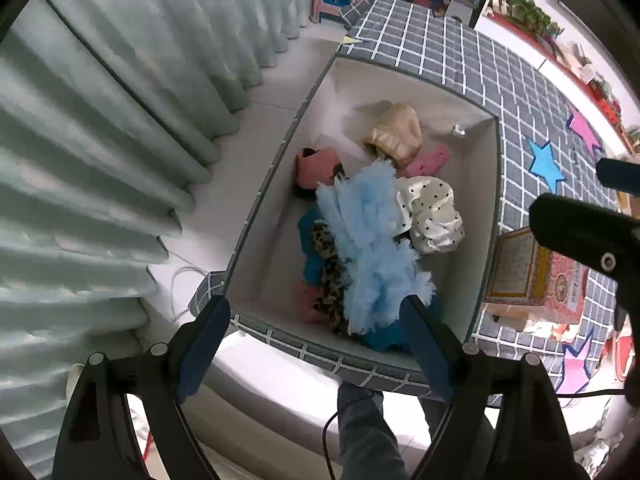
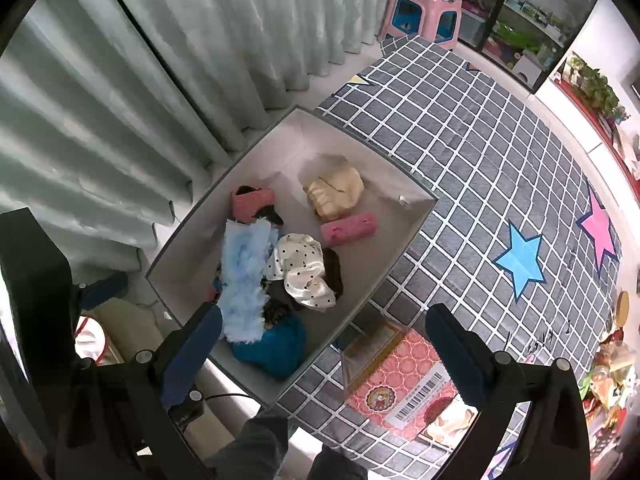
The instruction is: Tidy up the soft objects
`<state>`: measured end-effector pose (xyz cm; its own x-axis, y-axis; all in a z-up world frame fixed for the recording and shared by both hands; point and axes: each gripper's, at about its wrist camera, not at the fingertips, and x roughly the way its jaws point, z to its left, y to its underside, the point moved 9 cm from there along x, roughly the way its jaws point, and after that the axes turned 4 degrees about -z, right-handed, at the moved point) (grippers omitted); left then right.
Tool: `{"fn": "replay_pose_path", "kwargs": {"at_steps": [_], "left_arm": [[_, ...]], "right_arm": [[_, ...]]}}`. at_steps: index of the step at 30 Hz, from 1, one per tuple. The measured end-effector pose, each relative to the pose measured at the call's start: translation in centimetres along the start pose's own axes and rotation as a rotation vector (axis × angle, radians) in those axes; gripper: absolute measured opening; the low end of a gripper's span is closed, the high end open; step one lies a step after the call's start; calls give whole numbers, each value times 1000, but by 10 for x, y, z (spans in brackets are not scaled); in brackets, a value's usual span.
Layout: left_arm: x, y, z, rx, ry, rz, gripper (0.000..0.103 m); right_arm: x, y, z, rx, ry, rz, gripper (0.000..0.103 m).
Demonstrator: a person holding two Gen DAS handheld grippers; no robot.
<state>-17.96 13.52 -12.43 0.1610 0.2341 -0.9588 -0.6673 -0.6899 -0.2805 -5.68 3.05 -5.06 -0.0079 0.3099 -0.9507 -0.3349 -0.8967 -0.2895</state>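
Observation:
An open grey-checked storage box [image 1: 400, 80] [image 2: 256, 152] lies below both grippers. Inside it are several soft things: a fluffy light-blue piece [image 1: 368, 248] [image 2: 244, 276], a white polka-dot satin scrunchie [image 1: 432, 212] [image 2: 300, 268], a beige satin one [image 1: 396, 128] [image 2: 336, 192], a pink roll [image 1: 428, 160] [image 2: 348, 230], a pink band [image 1: 316, 166] [image 2: 252, 202], a leopard-print piece [image 1: 332, 276] and a teal one [image 2: 276, 348]. My left gripper [image 1: 316, 320] hangs open above the box's near end, holding nothing. My right gripper [image 2: 324, 340] is open and empty over the box's near right corner.
Pleated grey-green curtains [image 1: 100, 140] hang along the left. The box sits on a grey checked mat [image 2: 480, 160] with blue and pink stars. A pink-orange printed carton [image 2: 404, 380] [image 1: 532, 276] lies right of the box. A pink stool [image 2: 420, 16] stands at the far end. A person's legs [image 1: 364, 432] show below.

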Motion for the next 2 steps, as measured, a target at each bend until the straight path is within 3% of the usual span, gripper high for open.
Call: {"fn": "replay_pose_path", "kwargs": {"at_steps": [2], "left_arm": [[-5, -1, 0, 7, 15, -30, 89]], "right_arm": [[-1, 0, 1, -2, 3, -2, 103]]}}
